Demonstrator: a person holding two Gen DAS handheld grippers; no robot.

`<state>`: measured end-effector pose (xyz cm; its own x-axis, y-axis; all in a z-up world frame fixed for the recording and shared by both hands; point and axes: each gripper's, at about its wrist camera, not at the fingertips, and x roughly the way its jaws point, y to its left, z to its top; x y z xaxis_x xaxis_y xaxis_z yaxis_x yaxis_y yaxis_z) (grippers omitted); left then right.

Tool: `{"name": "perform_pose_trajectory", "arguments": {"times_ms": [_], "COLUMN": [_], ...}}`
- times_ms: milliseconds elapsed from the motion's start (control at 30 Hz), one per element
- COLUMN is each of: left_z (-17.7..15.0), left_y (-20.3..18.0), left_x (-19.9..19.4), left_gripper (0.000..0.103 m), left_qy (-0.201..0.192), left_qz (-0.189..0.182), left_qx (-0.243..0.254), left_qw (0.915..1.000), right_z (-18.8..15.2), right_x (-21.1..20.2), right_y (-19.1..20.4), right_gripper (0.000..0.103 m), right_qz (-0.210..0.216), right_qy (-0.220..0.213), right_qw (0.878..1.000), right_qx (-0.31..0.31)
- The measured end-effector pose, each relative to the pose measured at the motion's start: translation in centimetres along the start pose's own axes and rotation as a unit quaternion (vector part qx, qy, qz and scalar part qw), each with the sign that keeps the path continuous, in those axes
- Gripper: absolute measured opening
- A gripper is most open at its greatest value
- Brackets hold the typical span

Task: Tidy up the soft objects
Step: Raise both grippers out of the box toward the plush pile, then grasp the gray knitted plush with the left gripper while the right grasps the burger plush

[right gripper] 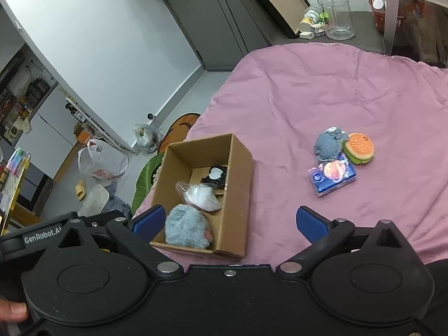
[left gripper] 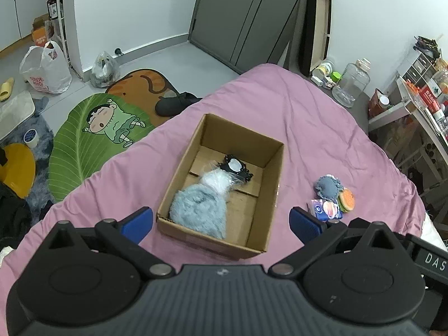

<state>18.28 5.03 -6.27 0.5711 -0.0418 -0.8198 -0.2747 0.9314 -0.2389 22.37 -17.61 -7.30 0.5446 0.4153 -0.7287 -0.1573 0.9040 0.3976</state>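
Observation:
An open cardboard box (left gripper: 268, 196) (right gripper: 238, 190) sits on the pink bedspread (left gripper: 294, 112) (right gripper: 294, 89). Inside lie a fluffy grey-blue plush (left gripper: 198, 212) (right gripper: 186, 228), a white soft item in clear plastic (left gripper: 217, 180) (right gripper: 200, 196) and a black-and-white piece (left gripper: 235, 166) (right gripper: 215, 175). To the box's right rest a grey knitted ball (left gripper: 327, 186) (right gripper: 329, 144), a burger toy (left gripper: 347, 200) (right gripper: 359, 147), a pink round item (left gripper: 330, 209) (right gripper: 333, 170) and a blue packet (left gripper: 317, 210) (right gripper: 322, 180). My left gripper (left gripper: 221, 225) hovers open over the box's near end, empty. My right gripper (right gripper: 229, 224) also stands open and empty.
Left of the bed, the floor holds a green leaf mat (left gripper: 92, 142), an orange cat mat (left gripper: 145, 84), plastic bags (left gripper: 44, 67) (right gripper: 102, 162) and a yellow slipper (right gripper: 80, 190). A large clear jug (left gripper: 351, 82) (right gripper: 336, 14) and a cluttered shelf (left gripper: 420, 98) stand beyond the bed's far right.

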Motion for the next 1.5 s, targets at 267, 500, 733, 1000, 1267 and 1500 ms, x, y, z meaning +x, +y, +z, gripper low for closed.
{"name": "perform_pose_trajectory", "arguments": {"times_ms": [267,500,733,1000,1267,1500], "left_z": [-0.8,-1.3,-1.6,-1.7,-1.7,-1.7], "left_y": [-2.0,-3.7,-5.5,-7.8,-10.2,-12.5], "left_x": [-0.7,-1.1,-1.0,-0.3,0.8,2.2], "left_gripper": [0.103,0.103,0.103,0.102,0.102,0.102], "left_qy": [-0.003,-0.009,-0.014,-0.016,-0.012,-0.003], "left_qz": [0.007,0.006,-0.004,-0.009,-0.009,-0.005], "left_qx": [0.006,0.011,0.012,0.015,0.025,0.041], "left_qw": [1.0,0.9999,0.9998,0.9997,0.9996,0.9992], "right_z": [-0.1,-0.1,0.1,0.6,1.1,1.9], "right_x": [-2.2,-3.5,-4.4,-5.1,-4.6,-3.7], "right_y": [-2.7,-4.8,-6.5,-9.2,-12.0,-14.0], "right_gripper": [0.102,0.102,0.102,0.102,0.102,0.101], "right_qz": [-0.01,-0.016,-0.023,-0.029,-0.027,-0.02], "right_qy": [-0.01,-0.017,-0.024,-0.034,-0.035,-0.029], "right_qw": [1.0,1.0,0.999,0.999,0.999,0.999], "right_qx": [-0.004,-0.007,-0.015,-0.005,0.014,0.023]}}
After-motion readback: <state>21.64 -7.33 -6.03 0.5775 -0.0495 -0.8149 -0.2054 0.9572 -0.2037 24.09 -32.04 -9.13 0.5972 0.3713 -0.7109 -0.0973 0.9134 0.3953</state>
